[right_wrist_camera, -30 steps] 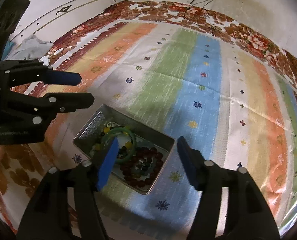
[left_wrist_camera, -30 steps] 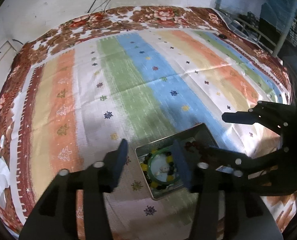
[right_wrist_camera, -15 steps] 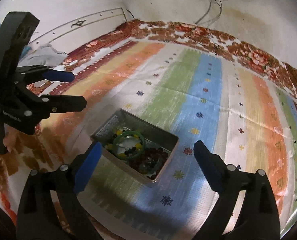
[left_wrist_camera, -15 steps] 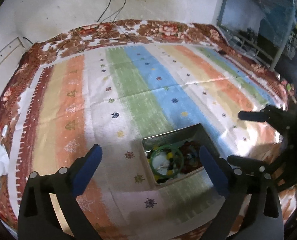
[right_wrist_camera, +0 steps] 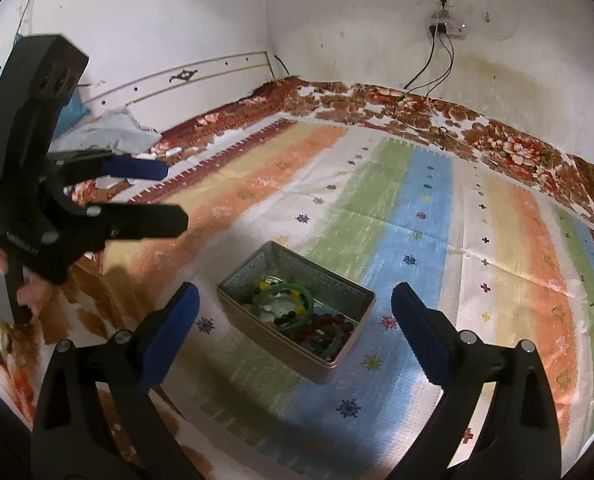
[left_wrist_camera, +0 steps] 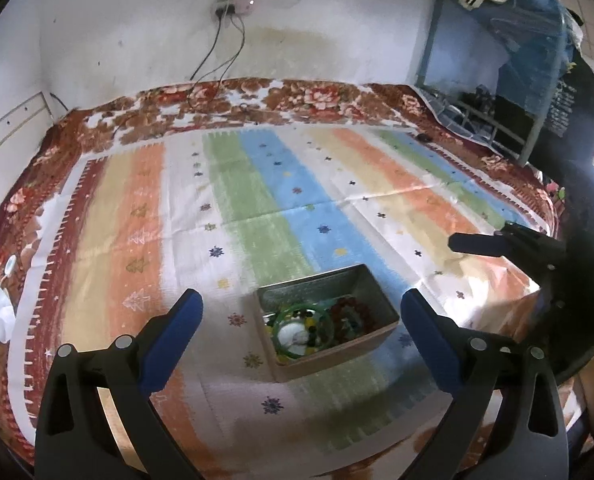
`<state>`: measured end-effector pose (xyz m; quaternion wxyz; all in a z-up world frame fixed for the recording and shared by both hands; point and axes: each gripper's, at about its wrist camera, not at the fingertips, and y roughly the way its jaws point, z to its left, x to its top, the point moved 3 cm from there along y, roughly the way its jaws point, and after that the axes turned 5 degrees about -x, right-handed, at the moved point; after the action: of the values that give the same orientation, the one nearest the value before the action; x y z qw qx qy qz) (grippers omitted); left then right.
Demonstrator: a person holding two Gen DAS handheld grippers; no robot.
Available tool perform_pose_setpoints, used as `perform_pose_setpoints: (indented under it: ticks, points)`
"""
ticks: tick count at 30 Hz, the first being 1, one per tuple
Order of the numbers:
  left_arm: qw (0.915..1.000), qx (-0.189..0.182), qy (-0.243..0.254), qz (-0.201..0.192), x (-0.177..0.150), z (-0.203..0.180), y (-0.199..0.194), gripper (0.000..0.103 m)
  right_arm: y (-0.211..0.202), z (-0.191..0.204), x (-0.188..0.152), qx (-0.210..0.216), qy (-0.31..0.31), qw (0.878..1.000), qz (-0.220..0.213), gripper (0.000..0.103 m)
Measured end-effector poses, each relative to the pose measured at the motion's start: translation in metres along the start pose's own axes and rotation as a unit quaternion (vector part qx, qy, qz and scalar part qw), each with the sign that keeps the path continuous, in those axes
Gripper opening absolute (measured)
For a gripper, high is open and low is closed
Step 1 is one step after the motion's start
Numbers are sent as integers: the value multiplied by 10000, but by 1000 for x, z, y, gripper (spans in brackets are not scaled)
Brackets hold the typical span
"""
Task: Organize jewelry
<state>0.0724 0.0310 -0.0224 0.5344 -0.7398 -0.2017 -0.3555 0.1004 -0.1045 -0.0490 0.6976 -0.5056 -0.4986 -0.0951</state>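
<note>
Both your grippers, left (left_wrist_camera: pixel 299 308) and right (right_wrist_camera: pixel 293 300), just spread wide and empty; all jewelry (left_wrist_camera: pixel 321 326) sits in tin (left_wrist_camera: pixel 333 354), looks done.

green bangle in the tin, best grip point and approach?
Judgement: take the green bangle at its near-left arc, coming from above with one tong tip inside the ring and one outside. It lies roughly flat on top of the beads in the metal tin, so the walls block a side approach. Both tongs are open and empty.
</note>
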Motion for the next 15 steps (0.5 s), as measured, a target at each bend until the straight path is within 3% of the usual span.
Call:
perform_pose_setpoints:
  ticks: [5, 10, 15]
  points:
    - [10000, -39, 5, -15, -8, -11, -2, 97, -4, 0, -3, 6, 106, 9999, -24, 96]
    - [9989, 422, 182, -12, -14, -19, -2, 97, -9, 1, -8, 48, 144, 9999, -69, 96]
    - [9981, 514, 297, -148, -15, -25, -8, 97, -17, 1, -9, 82, 198, 9995, -233, 96]
